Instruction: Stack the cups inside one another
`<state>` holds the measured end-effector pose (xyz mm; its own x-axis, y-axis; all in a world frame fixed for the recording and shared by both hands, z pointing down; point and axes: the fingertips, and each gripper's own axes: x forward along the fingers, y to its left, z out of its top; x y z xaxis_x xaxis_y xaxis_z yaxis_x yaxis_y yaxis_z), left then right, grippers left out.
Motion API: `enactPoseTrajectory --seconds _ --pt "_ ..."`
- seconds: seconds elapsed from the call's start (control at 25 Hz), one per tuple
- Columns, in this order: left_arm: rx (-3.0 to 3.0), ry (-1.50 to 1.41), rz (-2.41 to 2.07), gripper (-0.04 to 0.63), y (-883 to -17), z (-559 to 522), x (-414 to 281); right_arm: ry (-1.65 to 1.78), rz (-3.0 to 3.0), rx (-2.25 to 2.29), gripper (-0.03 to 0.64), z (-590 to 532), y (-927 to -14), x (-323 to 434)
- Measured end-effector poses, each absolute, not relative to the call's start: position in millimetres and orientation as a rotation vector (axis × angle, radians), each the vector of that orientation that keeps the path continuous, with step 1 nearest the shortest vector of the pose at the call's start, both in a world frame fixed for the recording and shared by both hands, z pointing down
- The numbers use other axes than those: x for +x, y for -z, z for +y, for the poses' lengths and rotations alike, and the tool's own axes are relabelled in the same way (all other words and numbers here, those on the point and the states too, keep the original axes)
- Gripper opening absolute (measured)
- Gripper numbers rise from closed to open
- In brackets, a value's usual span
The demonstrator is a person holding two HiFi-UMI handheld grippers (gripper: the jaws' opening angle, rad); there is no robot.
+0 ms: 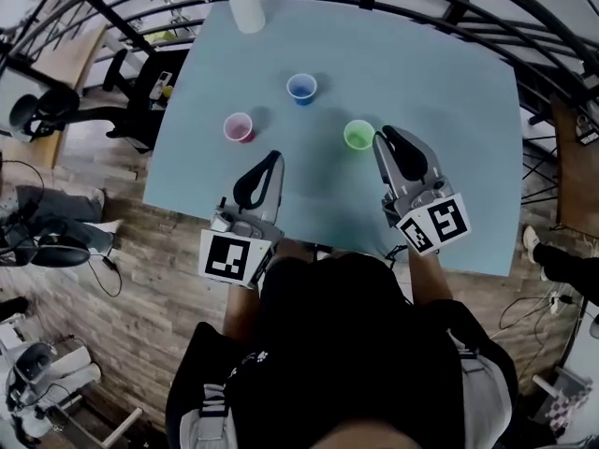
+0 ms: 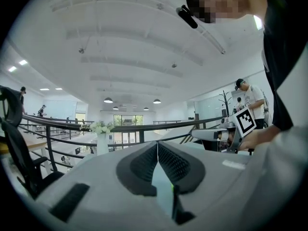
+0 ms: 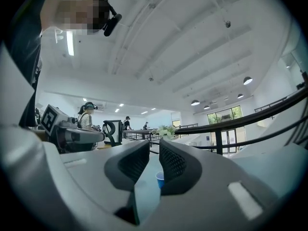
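Step in hand: approach. No cup is held and none is nested yet, so stacking has not begun.
Left hand-held gripper (image 2: 157, 146): jaws together, pads meeting along one line, nothing between them. It hangs over the near part of the pale blue worktop (image 1: 449, 110).
Right hand-held gripper (image 3: 154, 148): jaws a narrow gap apart, pads pressing on nothing.
Small green plastic cup (image 1: 358, 135): upright, just beside the tips of the right hand-held gripper, on their left side. It is not between the jaws. Whether it touches them cannot be told.
Small pink plastic cup (image 1: 239, 126): upright, near the left hand-held gripper, ahead of its tips and a little to their left.
Small blue plastic cup (image 1: 301, 88): upright, farther ahead than the other two and between the lines of the two hand-held grippers. It shows through the gap of the right jaws, well beyond them.
White vase with flowers (image 1: 245, 9): at the far edge, well apart from both hand-held grippers and clear of the work.
Next move, as judged: widen the right jaws enough to take a cup wall, shift left until the green cup's rim stands between the pads, then clamp.
Caution: light cups tip easily; a sideways nudge may topple the green one.
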<state>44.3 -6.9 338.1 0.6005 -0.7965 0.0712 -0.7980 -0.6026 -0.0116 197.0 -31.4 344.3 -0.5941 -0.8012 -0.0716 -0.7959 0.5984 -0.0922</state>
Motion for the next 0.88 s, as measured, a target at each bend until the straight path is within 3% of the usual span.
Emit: enactPoseTrajectory --seconds 0.52,0.88 --pt "2.832 -0.167 -1.271 -0.005 -344.2 -46.6 47.8 0.16 2.748 -1.558 0.146 -52.9 -412.9 200.8" --pt "2.822 -0.194 -1.257 -0.005 -351.2 -61.3 40.2 0.212 2.838 -1.674 0.259 -75.6 -468.3 200.3"
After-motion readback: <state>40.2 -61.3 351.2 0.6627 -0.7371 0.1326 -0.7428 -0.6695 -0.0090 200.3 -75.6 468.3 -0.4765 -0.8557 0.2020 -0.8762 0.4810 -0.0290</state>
